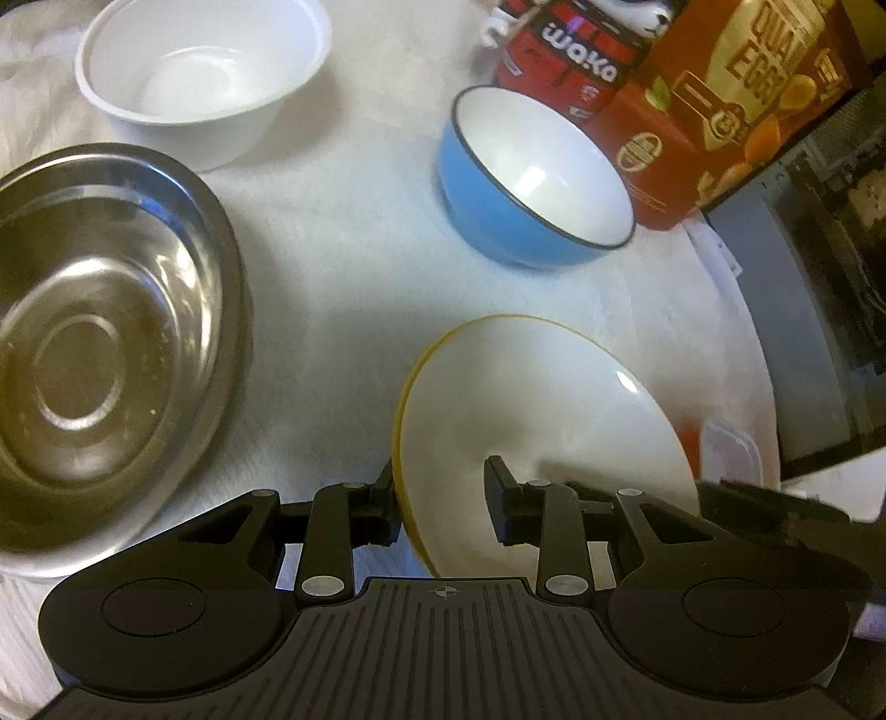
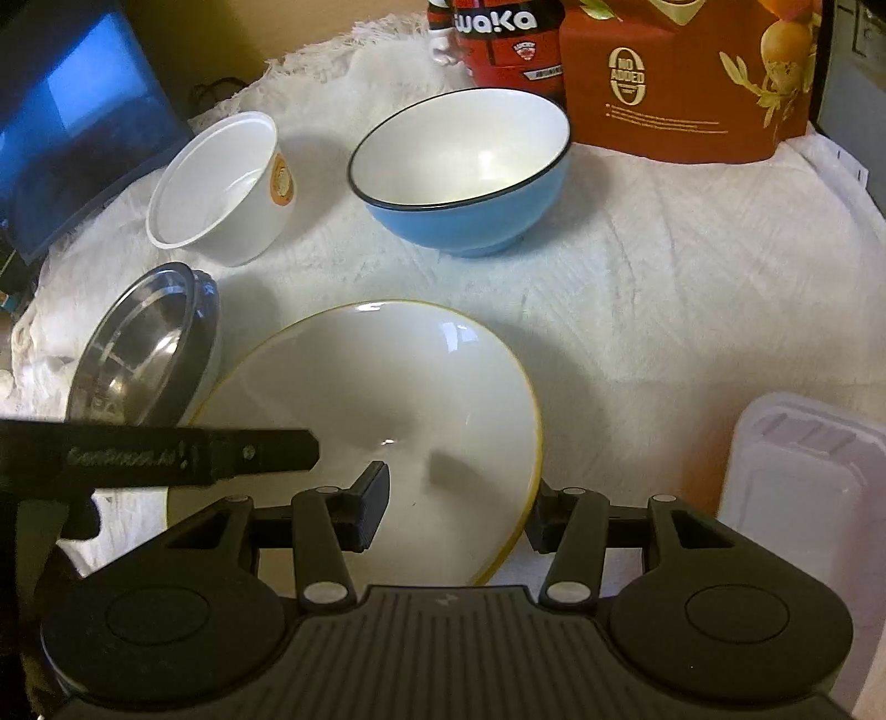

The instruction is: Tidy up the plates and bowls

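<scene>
Both your grippers straddle the rim of the same yellow-edged bowl (image 2: 382,421), which sits low in both wrist views, white inside. Your left gripper (image 1: 443,501) has one finger outside the yellow edge and one inside; the outer finger looks tight to the rim, but a clear gap shows before the inner finger (image 1: 501,498), so the jaws are spread around the rim rather than pinching it. Your right gripper (image 2: 457,507) stands the same way on the opposite side, one finger (image 2: 368,507) inside the bowl and the other behind the outer edge; its jaws are slightly spread and no firm clamp shows. Whether the bowl rests on the white cloth (image 2: 637,310) over the tabletop or is lifted off it, you cannot tell. To your left, the steel bowl (image 1: 105,343) lies just beside the yellow rim, leaving only a narrow strip of cloth between them. Ahead, the blue bowl (image 2: 465,166) with its dark rim stands apart from the yellow one across a band of bare cloth, and the white plastic bowl (image 2: 221,188) sits farther left, near the cloth's fringed edge. A clear plastic container (image 2: 803,476) crowds your right gripper's outer side. Behind the blue bowl an orange carton (image 2: 681,88) and a red pack (image 2: 509,50) close off the far edge. The widest open cloth lies to the right, between the blue bowl and the container.
</scene>
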### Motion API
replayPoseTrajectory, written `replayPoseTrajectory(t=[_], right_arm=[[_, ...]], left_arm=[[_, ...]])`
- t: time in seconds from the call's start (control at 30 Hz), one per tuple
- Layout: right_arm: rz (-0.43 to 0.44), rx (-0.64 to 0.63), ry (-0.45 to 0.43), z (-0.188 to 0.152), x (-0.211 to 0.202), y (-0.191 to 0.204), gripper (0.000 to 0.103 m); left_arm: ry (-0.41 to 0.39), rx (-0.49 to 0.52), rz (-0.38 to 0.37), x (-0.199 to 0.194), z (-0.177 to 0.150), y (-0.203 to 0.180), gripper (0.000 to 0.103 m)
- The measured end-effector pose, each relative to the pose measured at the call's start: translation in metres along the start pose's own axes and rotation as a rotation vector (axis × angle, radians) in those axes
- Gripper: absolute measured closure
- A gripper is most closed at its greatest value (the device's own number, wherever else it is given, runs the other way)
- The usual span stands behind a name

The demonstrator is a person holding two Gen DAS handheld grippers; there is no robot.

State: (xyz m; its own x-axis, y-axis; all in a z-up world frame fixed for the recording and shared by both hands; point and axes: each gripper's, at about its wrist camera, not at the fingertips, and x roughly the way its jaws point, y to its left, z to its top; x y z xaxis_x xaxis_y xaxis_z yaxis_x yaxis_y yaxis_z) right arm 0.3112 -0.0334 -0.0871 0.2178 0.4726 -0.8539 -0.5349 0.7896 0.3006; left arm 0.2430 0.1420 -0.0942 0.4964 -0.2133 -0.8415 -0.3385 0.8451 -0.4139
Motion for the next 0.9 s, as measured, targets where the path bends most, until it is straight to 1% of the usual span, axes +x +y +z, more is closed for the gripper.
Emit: replayPoseTrajectory(t=[0.1,0.37,0.6,0.73,0.9], right_arm=[[-0.009,-0.018,-0.001,-0.002,0.003,0.004,0.053],[-0.02,-0.034,0.006,-0.005,0.003,0.0,0.052],[-0.043,-0.065,-0.05,0.004,-0.008,0.0,0.053],[-0.047,-0.071,-0.058,0.01,-0.007,0.001,0.053],[-0.05,-0.075,-0.055,0.011,-0.005,0.001,0.052]], left_arm=[[-0.004,-0.01,0.0,0.001,0.003,0.003,0.069],[0.003,-0.011,-0.026,-0.002,0.001,0.005,0.07],[-0.049,-0.013,-0.015,-0.02,0.006,0.008,0.07],[-0.069,-0.019,-0.021,-0.027,0.01,0.008,0.07],[-0.07,-0.023,-0.024,-0.029,0.011,0.01,0.07]])
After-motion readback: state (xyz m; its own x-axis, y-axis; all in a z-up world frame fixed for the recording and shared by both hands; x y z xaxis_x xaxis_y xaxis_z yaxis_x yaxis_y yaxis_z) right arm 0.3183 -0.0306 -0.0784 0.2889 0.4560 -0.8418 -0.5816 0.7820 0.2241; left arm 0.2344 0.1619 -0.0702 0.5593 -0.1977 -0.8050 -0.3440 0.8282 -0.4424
